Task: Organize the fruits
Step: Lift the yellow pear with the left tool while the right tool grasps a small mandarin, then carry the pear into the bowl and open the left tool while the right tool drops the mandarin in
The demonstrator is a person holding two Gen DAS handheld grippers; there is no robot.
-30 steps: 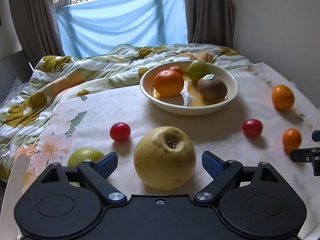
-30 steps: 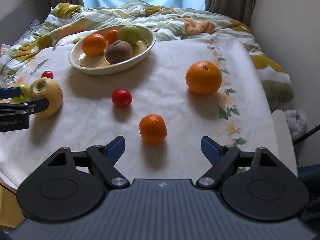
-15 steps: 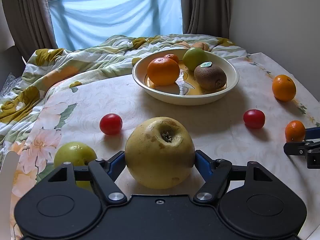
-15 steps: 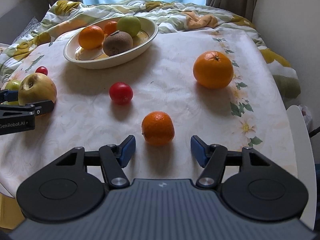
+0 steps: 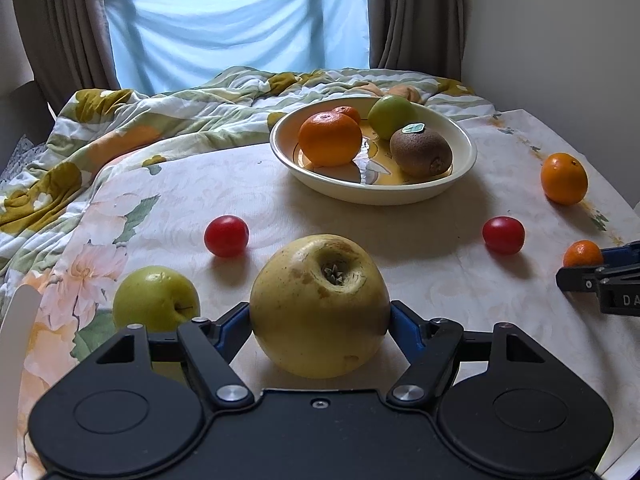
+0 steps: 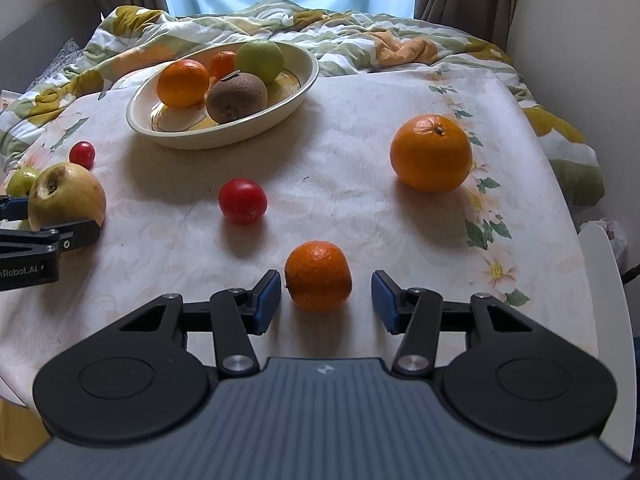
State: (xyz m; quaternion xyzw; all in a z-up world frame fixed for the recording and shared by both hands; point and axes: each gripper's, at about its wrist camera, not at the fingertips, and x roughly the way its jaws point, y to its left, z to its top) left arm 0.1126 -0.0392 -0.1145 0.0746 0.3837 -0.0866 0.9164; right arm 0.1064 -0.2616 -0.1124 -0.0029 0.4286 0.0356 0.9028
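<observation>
Yellow, dull-skinned large apple [image 5: 320, 304], calyx pit facing up, sits between the blue pads of the left gripper [image 5: 320, 326]; both pads press its flanks, so the gripper is clamped on it (whether it rests on the cloth cannot be told). Just left of it lies a smooth green apple [image 5: 156, 300] on the pale floral tablecloth [image 5: 420, 280].

Right gripper [image 6: 326, 300]: jaws spread, a small pebbly-skinned mandarin [image 6: 318, 276] between the pads, small gap on each side, not touching.

Cream glazed shallow bowl [image 6: 280, 110] stands farther back, holding a round orange, a smaller mandarin, a green apple and a fuzzy brown kiwi [image 6: 237, 96]. Loose on the cloth: two glossy red cherry tomatoes [image 6: 243, 201] [image 6: 82, 154] and a large orange [image 6: 431, 153], well apart.
</observation>
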